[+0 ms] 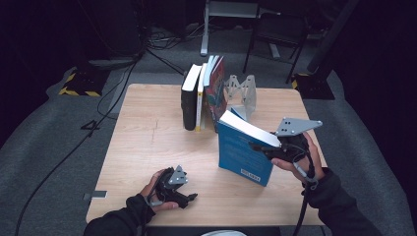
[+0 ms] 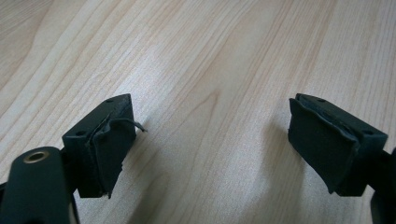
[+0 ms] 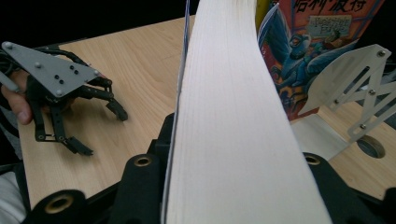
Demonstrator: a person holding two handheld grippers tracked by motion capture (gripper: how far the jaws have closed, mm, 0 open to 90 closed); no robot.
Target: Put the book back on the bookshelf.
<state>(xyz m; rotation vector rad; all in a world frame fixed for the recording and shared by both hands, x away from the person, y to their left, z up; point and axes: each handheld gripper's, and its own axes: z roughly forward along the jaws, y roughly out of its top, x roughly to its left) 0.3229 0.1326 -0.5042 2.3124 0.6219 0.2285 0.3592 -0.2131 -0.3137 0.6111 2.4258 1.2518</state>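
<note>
Right claw (image 1: 263, 147) pinches a blue book (image 1: 243, 152) standing tilted on the surface (image 1: 147, 142); left claw (image 1: 192, 197) rests there, spread wide and empty.

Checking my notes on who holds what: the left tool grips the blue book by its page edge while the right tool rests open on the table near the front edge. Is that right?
The sides are swapped. The right tool grips the blue book by its page edge, and the left tool rests open on the table near the front edge. The high view shows it.
</note>
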